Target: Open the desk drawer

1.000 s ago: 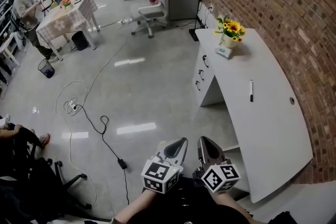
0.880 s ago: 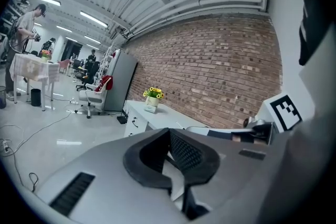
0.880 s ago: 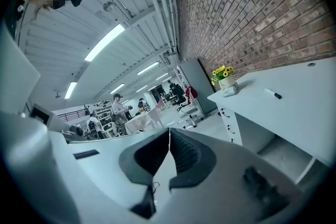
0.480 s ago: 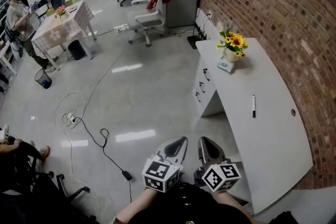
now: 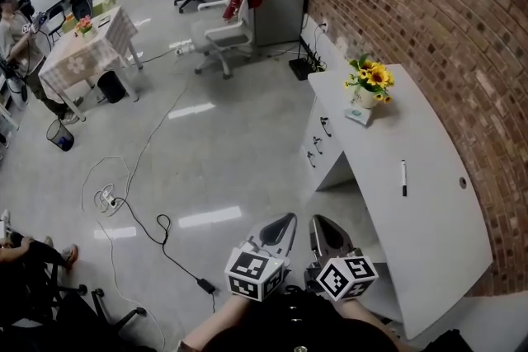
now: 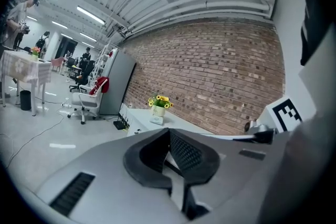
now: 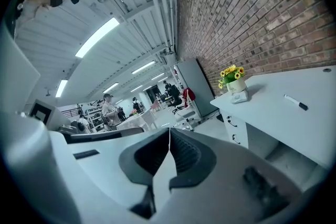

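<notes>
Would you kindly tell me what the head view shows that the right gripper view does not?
Only the head view: the black cable trailing over the grey floor and the dark waste bin. Only the right gripper view: the ceiling strip lights. Both: the right gripper, jaws together and empty, the white desk with its drawers, the yellow sunflowers in a white pot, and the black marker pen.

The left tongs (image 6: 169, 132) sit pressed together, holding nothing; far beyond them a white surface (image 6: 140, 114) carries a sunflower pot (image 6: 159, 108) beside the brick wall (image 6: 210, 71)
</notes>
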{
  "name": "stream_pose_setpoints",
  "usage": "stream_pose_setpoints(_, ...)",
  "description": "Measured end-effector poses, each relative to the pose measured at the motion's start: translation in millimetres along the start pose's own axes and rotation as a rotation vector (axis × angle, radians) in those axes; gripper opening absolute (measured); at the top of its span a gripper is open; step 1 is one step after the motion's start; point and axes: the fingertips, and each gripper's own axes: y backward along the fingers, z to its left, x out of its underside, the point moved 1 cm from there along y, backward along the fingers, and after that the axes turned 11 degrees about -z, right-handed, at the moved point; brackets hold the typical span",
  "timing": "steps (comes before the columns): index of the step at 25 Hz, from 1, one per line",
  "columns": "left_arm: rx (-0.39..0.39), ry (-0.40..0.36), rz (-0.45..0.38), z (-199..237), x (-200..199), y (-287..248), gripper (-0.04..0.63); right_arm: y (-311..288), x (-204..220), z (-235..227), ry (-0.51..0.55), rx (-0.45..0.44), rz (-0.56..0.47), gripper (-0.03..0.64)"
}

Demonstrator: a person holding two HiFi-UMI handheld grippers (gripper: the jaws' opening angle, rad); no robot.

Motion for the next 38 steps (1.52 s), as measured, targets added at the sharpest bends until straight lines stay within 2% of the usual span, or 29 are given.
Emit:
stream_pose_setpoints(7, 0.019, 0.012, -0.003, 35.4, -5.1, -15.3, 0.008, -33.7, 10.0, 1.3, -0.002, 0.027, 0.006, 0.014)
stream_pose_setpoints(12, 0.035, 0.014, -0.002, 51.9, -5.6, -21.9, 0.008, -49.3, 17.4, 16.9, 0.046, -0.031, 0.005, 0.014)
stream_pose_setpoints(17, 0.061, 0.000, 0.004, 58.9, -4.6, -19.7, 0.008, -54.8, 23.8, 18.0, 0.064, -0.002, 0.002, 0.014)
stream_pose_setpoints(24, 0.033, 0.019, -0.015, 70.7, -12.0, -13.2, 0.008, -48.5, 24.8, 6.1, 0.012, 0.080, 0.005, 0.014)
stream_pose_setpoints(31, 0.025, 0.025, -0.030, 74.8, -13.1, -16.8, 0.009, -52.8, 25.3, 5.6, 0.026, 0.072, 0.006, 0.014)
stream_pose_setpoints(38, 0.040, 0.016, -0.013, 75.7, -9.3, -42.5, 0.008, -69.8, 17.6, -10.7, 0.015, 0.065, -0.011, 0.014)
